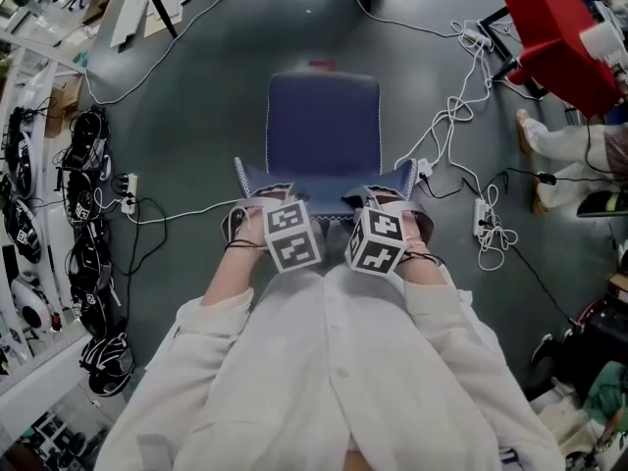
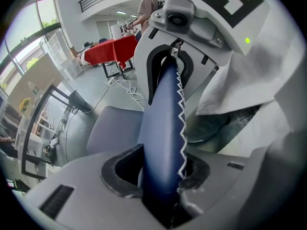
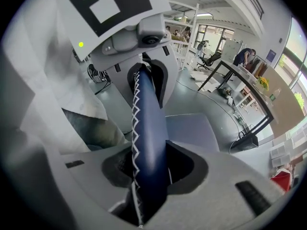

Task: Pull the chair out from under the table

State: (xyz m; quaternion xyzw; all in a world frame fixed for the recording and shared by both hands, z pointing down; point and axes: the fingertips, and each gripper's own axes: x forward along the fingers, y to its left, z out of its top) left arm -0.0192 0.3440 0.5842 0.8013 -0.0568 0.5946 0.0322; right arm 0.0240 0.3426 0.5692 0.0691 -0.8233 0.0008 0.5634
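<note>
The chair has a dark blue seat and a blue backrest edged with white zigzag stitching. It stands on the grey floor right in front of me. My left gripper is shut on the backrest's top edge near its left end. My right gripper is shut on the same edge near its right end. In the left gripper view the padded backrest fills the gap between the jaws of the left gripper. In the right gripper view the backrest runs likewise through the right gripper.
White cables and power strips trail over the floor on the chair's right. A power strip lies on its left. A red table and a seated person's feet are at upper right. Shelving with gear lines the left.
</note>
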